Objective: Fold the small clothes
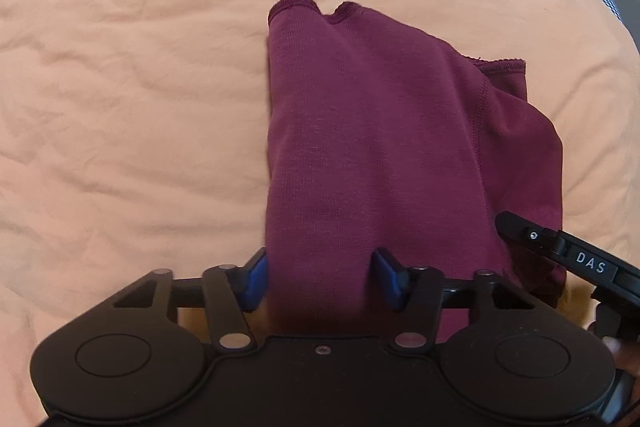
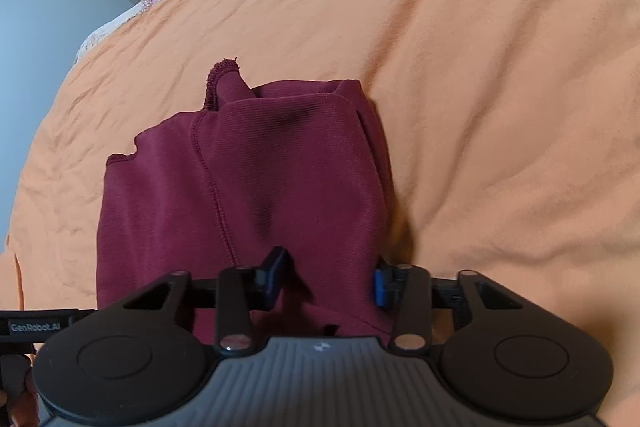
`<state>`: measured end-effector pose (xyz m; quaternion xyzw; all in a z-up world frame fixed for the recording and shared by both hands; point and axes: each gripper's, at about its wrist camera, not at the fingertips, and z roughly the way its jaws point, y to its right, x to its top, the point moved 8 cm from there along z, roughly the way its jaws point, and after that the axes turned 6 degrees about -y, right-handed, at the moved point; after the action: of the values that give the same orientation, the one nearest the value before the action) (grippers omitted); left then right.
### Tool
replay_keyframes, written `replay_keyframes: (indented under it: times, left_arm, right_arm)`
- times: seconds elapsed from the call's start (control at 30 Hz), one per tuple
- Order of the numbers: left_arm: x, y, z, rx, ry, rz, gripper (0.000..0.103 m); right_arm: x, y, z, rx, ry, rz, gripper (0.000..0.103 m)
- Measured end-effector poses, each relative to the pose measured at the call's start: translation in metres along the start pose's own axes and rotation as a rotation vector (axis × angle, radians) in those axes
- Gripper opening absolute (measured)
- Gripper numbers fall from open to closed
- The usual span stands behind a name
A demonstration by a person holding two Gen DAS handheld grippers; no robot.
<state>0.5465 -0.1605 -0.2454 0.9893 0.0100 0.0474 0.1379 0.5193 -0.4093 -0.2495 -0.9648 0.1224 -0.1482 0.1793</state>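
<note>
Maroon garment (image 1: 376, 131) is lying partly folded on the orange sheet (image 1: 120, 87), well in from the sheet's edges, with its near hem running up into both tools. It is draping as a narrow panel, one seam running lengthwise, a stitched hem corner poking up at the far end.

Left gripper (image 1: 320, 277) is straddling the near edge, blue pads (image 1: 256, 279) sitting wide apart with cloth passing between them. That reads as released, or at most loosely cradling, not pinching. Right gripper (image 2: 330, 279) is sitting the same way on its side of the hem, pads apart and cloth bunching in the gap; also not clenched as far as the pads are showing (contact under the cloth is hidden, so a light hold cannot be ruled out).

Both tools are probably working the near edge together so the fold is staying square, each taking one end of the hem.

Left view is showing the right tool's black finger (image 1: 560, 247) crossing in at the garment's right side, so the two are working close together; it is also showing the flat left fold line. Right view is showing a dark crease across the top layer, the far edge of the sheet and a wall (image 2: 48, 7) beyond, which the left view is barely catching.
</note>
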Motion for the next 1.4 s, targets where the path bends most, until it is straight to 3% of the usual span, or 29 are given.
replay_keyframes:
  times: [0.2,0.43,0.73,1.0,1.13,1.27,1.4]
  left_arm:
    - [-0.011,0.007,-0.007,0.004,0.054,0.027,0.03]
    - [-0.019,0.005,-0.051,-0.013,0.139,0.107,0.027]
    - [-0.004,-0.033,-0.105,0.058,0.24,0.16,0.027]
    - [-0.003,-0.106,-0.144,0.106,0.275,0.079,0.027]
    - [-0.005,-0.136,-0.135,0.124,0.248,0.036,0.027]
    - [-0.01,-0.158,-0.121,0.115,0.205,0.003,0.027]
    - [-0.015,-0.16,-0.113,0.121,0.19,0.033,0.028]
  right_arm:
    - [-0.004,-0.014,-0.019,-0.01,0.047,-0.031,0.021]
    - [-0.011,-0.05,-0.049,-0.003,0.154,-0.135,0.019]
    - [-0.01,-0.121,-0.053,0.066,0.2,-0.223,0.018]
    - [-0.006,-0.201,-0.016,0.128,0.152,-0.281,0.018]
    - [-0.014,-0.229,0.014,0.117,0.099,-0.311,0.019]
    - [-0.023,-0.23,0.039,0.074,0.048,-0.284,0.019]
    - [-0.03,-0.211,0.047,0.039,0.034,-0.222,0.021]
